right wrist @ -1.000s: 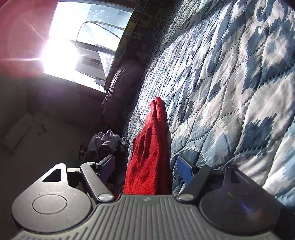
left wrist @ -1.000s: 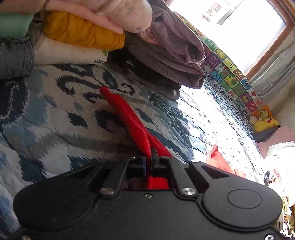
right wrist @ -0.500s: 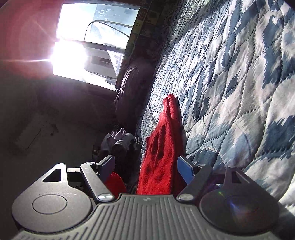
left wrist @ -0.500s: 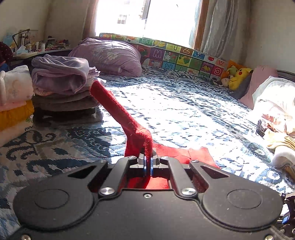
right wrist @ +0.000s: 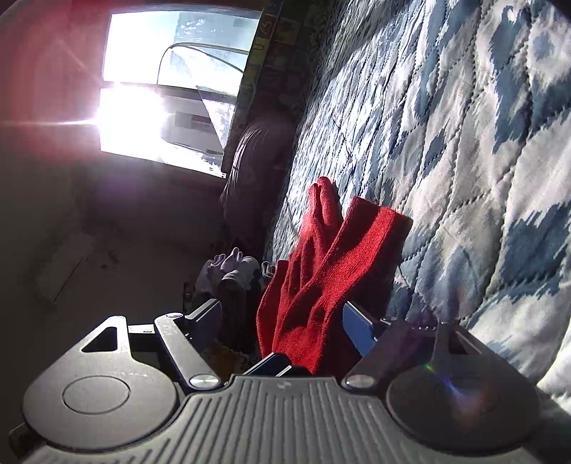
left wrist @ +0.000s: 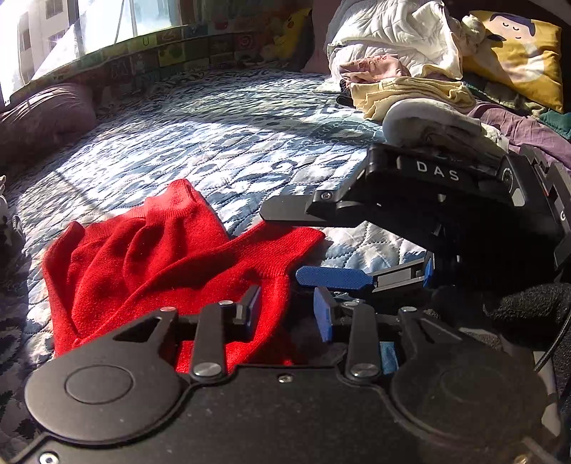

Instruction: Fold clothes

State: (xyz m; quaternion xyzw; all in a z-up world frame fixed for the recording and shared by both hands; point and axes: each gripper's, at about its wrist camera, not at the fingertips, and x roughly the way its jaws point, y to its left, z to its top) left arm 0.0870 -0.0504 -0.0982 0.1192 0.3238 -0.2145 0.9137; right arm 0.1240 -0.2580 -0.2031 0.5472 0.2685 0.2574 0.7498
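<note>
L gripper (left wrist: 287, 308): jaws apart, nothing pinched; red knit garment (left wrist: 160, 257) lies under and between the blue pads (left wrist: 323, 314), cloth touching the L-side pad from what I see. Garment is bunched on the blue/white quilt (left wrist: 221, 142), spreading from my 12 out to 10 o'clock, one ribbed end pointing toward 1 o'clock.

R gripper (right wrist: 282, 323) (own cam): jaws spread wide, red garment (right wrist: 321, 271) running up the gap between them, not clamped. In L cam the R gripper (left wrist: 321, 246) sits at 2 o'clock, body marked "DAS", one blue finger (left wrist: 332, 277) just beside the garment's ribbed edge, the black one above it over the cloth. Contact w/ cloth: can't tell.

Background, L cam: purple pillow (left wrist: 43, 114) at 10 o'clock by window (left wrist: 71, 28); heap of unfolded clothes (left wrist: 403, 71) at 1 o'clock; yellow cushion (left wrist: 517, 53) behind it. R cam: quilt (right wrist: 446, 142) fills the right side, window glare (right wrist: 142, 107) at 10 o'clock, small pile of pale clothes (right wrist: 232, 267) near 11 o'clock, details too dim.
</note>
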